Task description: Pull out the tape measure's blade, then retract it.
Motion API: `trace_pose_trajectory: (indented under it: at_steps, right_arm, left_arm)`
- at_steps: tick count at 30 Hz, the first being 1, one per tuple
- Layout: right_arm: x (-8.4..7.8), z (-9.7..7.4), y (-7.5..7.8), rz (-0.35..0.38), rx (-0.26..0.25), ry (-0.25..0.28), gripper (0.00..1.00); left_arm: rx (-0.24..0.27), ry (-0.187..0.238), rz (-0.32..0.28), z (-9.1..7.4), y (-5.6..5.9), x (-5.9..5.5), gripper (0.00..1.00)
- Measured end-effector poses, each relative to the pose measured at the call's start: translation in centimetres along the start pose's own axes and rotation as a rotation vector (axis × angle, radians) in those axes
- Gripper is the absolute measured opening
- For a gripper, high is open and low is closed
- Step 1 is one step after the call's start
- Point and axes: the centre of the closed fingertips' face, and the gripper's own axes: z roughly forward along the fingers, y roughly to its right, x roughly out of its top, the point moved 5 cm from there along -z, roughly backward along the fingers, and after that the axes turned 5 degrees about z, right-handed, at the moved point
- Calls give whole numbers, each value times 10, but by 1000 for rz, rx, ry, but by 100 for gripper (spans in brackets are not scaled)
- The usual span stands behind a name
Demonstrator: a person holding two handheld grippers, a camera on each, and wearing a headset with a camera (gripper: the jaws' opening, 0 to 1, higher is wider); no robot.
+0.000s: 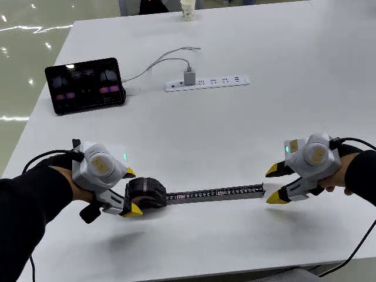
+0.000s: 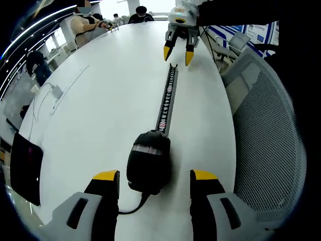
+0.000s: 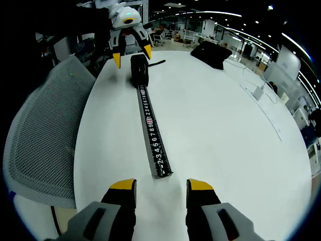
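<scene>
- The left gripper (image 1: 132, 192) is held low over the near left of the white table (image 1: 247, 135) by a black-sleeved arm. Its jaws are spread, with a gap to each side of the case (image 2: 148, 160).
- The case, a rounded black housing that looks rubbery, rests on the table between those yellow-tipped jaws. A thin black cord (image 2: 134, 207) trails from its near end.
- The blade (image 1: 214, 193), a narrow dark strip with pale numerals, lies flat and extended rightward from the case.
- The right gripper (image 1: 273, 185) is held level at the near right, with its jaws parted. The blade's end hook (image 3: 163, 174) sits just ahead of the jaw gap and is not clamped.
- A grey mesh chair (image 3: 45, 130) is seen past the table's near edge, partly cut off.
- Farther back a dark tablet (image 1: 86, 84) is propped up; its screen content is too small to read.
- A white power strip (image 1: 207, 82) with a plugged charger lies beyond, and a paper cup (image 1: 188, 9) stands at the far edge, cropped.
</scene>
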Motion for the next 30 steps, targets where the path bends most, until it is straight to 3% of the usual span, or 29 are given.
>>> trace_pose_trajectory:
  at_steps: [5, 10, 13, 18, 26, 30]
  right_arm:
    - [-8, -11, -1, 111, -82, 70, 42]
    - [-16, -26, 0, 219, -166, 147, 47]
    - [-17, -36, -7, 279, -207, 184, 50]
    - [-22, -46, -21, 328, -248, 202, 64]
    - [-32, -57, -33, 404, -285, 248, 68]
    - [-42, -59, -36, 418, -315, 262, 71]
  left_arm:
    - [37, 43, -102, -7, 2, -6, 58]
    - [95, 128, -239, -14, 1, -9, 65]
    - [142, 173, -315, -16, 1, -15, 69]
    - [212, 225, -395, -21, 5, -28, 71]
    - [256, 259, -486, -30, 16, -47, 81]
    - [276, 284, -517, -39, 20, -50, 84]
